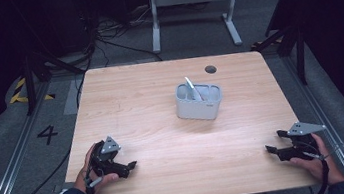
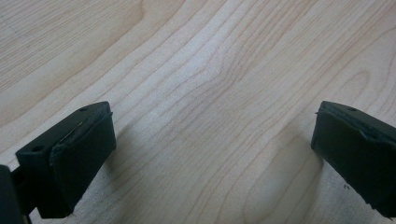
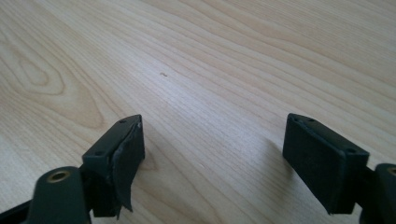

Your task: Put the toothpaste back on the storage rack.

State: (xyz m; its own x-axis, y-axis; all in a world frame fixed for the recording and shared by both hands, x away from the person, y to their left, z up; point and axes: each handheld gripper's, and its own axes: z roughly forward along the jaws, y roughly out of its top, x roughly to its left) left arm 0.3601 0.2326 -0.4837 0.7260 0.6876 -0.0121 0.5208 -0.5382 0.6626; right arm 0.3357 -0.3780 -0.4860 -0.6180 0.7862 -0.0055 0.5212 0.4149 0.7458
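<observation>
The left hand (image 1: 89, 171) holds the left hand-held gripper (image 1: 128, 167) low by the near left side of the bench (image 1: 176, 142); its jaws stand wide apart with nothing between them; the right hand (image 1: 314, 161) holds the right hand-held gripper (image 1: 273, 143) low by the near right side; its jaws are also wide apart and hold nothing; both forearms come in from the near edge.

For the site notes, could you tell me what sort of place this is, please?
Probably a lab or recording workspace: a wooden table on grey carpet, cables trailing across the floor, and a floor marking "4".
</observation>
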